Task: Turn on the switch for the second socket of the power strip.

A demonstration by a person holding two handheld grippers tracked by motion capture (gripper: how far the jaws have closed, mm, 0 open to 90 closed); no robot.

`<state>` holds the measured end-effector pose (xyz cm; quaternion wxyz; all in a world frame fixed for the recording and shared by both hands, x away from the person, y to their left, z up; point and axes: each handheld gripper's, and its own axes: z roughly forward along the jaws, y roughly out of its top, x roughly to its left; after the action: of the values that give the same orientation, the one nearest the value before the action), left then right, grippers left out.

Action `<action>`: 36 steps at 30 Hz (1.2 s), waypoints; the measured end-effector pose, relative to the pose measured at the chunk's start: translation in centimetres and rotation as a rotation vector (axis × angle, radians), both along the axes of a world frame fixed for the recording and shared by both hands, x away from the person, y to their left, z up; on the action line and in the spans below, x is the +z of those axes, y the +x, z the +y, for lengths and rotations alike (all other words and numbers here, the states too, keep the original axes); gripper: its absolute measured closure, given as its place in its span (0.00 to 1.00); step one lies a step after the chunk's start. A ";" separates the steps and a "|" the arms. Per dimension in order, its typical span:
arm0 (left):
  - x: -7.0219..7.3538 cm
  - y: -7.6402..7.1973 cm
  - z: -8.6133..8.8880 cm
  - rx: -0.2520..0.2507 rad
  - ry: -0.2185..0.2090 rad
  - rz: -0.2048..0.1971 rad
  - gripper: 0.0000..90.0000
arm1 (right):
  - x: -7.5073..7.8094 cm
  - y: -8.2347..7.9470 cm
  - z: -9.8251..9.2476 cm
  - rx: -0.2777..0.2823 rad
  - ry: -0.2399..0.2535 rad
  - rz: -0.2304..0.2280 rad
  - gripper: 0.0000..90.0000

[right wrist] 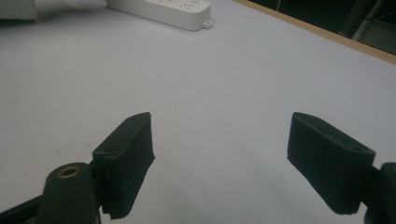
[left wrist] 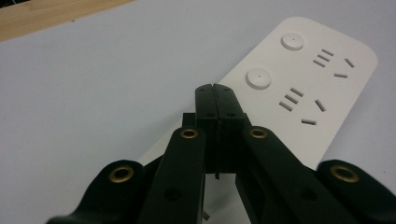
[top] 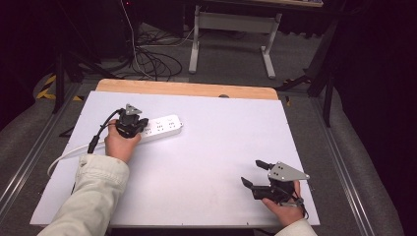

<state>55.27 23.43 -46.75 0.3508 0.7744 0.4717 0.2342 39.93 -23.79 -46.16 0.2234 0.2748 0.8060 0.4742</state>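
A white power strip (top: 164, 125) lies flat on the white table top, left of centre toward the back. In the left gripper view the power strip (left wrist: 303, 88) shows two round buttons and sets of socket slots. My left gripper (top: 132, 124) is right over the strip's left end. Its jaws are shut (left wrist: 215, 91), pressed flat together with nothing visible between them, their tips just above the strip's surface. My right gripper (top: 251, 172) rests near the front right of the table, open (right wrist: 219, 121), with bare table between its pads. Far off lies the strip (right wrist: 163, 9).
The strip's white cable (top: 61, 158) runs off the table's left edge. A wooden strip (top: 187, 88) borders the table's far side. Beyond it are floor cables (top: 152, 59) and a white table frame (top: 231, 29). Metal rails run along both sides.
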 end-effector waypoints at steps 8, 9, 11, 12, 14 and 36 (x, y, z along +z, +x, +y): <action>0.0 0.1 0.2 0.007 -0.033 0.018 1.00 | 0.0 0.0 0.0 0.002 -0.004 0.001 0.26; 0.0 0.2 0.2 0.008 -0.035 0.021 1.00 | 0.0 0.0 0.0 0.002 -0.003 0.002 0.25; 0.0 0.2 0.3 0.006 -0.036 0.021 1.00 | 0.0 0.0 0.1 0.003 -0.001 0.003 0.26; 0.0 0.2 0.2 0.007 -0.031 0.021 1.00 | 0.0 0.0 0.1 0.004 -0.002 0.002 0.26; 0.2 0.2 0.0 0.007 -0.007 0.026 1.00 | 0.0 0.0 0.1 0.003 -0.005 0.001 0.26; 3.4 -1.3 1.1 -0.035 -0.112 -0.037 1.00 | 0.0 0.0 0.0 0.002 -0.001 -0.001 0.26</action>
<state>54.01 24.57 -43.37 0.4063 0.7572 0.4637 0.2157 39.93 -23.76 -46.12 0.2232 0.2737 0.8064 0.4744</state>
